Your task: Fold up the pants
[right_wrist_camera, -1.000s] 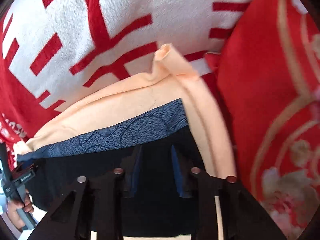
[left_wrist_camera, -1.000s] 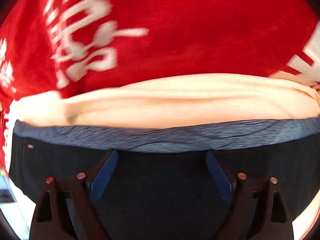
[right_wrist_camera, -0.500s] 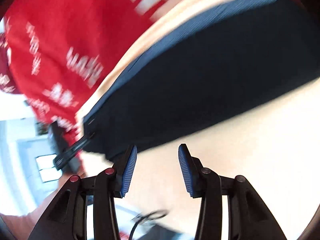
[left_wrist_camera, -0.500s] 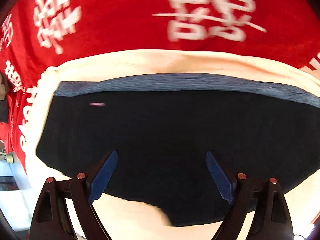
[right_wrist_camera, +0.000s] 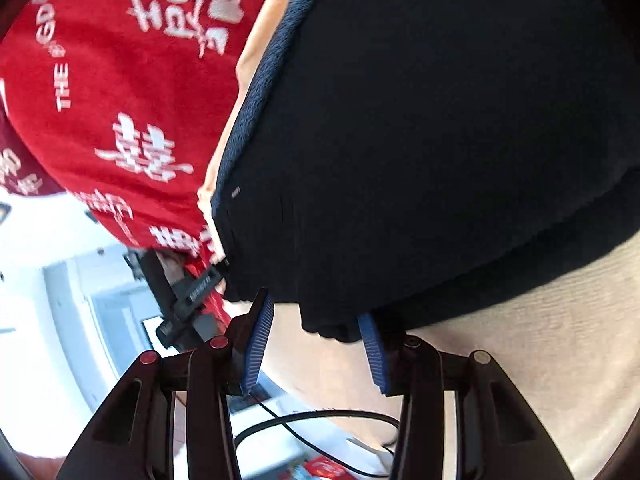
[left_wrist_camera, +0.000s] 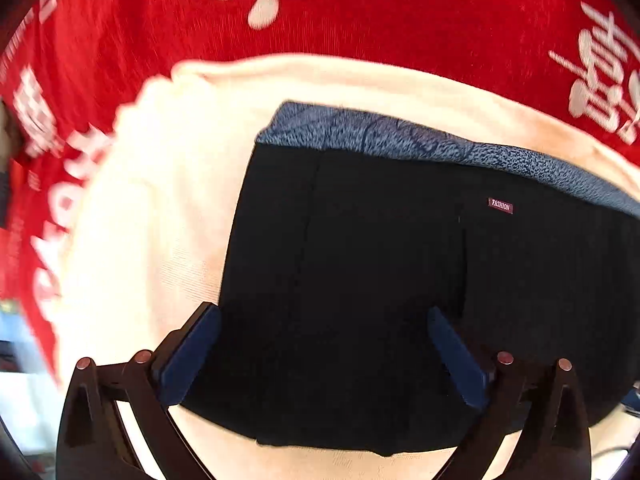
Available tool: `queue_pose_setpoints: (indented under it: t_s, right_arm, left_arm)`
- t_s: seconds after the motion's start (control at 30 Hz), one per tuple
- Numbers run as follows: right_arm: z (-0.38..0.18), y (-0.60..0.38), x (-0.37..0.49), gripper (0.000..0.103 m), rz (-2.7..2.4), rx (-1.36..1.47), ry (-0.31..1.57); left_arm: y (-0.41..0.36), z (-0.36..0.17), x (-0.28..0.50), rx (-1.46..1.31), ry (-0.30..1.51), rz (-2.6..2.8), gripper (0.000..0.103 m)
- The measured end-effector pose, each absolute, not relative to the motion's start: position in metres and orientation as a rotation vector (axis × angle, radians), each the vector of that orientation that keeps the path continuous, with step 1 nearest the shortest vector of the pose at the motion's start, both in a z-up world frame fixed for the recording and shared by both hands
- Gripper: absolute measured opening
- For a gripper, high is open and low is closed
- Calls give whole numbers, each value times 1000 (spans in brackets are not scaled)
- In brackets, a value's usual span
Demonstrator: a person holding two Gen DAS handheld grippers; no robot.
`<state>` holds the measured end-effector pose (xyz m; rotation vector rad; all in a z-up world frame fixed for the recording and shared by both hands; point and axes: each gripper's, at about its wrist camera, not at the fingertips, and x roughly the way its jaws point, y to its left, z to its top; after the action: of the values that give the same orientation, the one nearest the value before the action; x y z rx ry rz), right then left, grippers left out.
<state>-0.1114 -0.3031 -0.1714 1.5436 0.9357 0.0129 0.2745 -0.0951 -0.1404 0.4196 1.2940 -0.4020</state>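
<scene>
Pants (left_wrist_camera: 380, 300) are lying folded flat on the cream sheet (left_wrist_camera: 152, 220), black with a blue patterned waistband (left_wrist_camera: 420, 144) along the far edge and a little "FASHION" tag (left_wrist_camera: 500, 205) just under it. The red blanket (left_wrist_camera: 360, 20) with white lettering sits beyond the sheet.

Left gripper (left_wrist_camera: 324, 356) is looking almost straight down on the pants. Its jaws have just been opening and are now spread really wide, with the near-left part of the pants showing between the blue pads (left_wrist_camera: 192, 356). They aren't pinching anything; whether the tips touch the fabric I can't tell.

Right gripper (right_wrist_camera: 316, 344) comes in at a shallower slant at the near hem of the pants (right_wrist_camera: 420, 140). Its jaws have just been opening too, and they're about halfway apart. A bit of the black hem hangs in the gap between the ribbed pads (right_wrist_camera: 260, 344), but they aren't squeezing it. From this view the left gripper (right_wrist_camera: 192, 300) is visible at the pants' left edge, held in a hand (right_wrist_camera: 172, 264). A black cable (right_wrist_camera: 312, 424) loops below the sheet (right_wrist_camera: 540, 340).
</scene>
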Motion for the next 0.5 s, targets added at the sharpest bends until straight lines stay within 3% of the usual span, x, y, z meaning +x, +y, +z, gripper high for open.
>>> queue_pose_setpoints:
  t_s: [0.1,0.27,0.43,0.5]
  right_arm:
    - [-169,-311,-102,10,-26,1546,944]
    - [-131,-304,-110,9,-57,1379,980]
    - [-157,-289,-122,8,-123,1345,1056]
    - [-151,-289,-120,16,-122,1335,1075]
  left_arm:
    - [-84,-145,283,362,1328,-444,103]
    - [-80,-146,272,513,1292,-532,103]
    - [-88,-141,242,508,1286,-548,103]
    - [-90,-137,237,542,1279,-533,103]
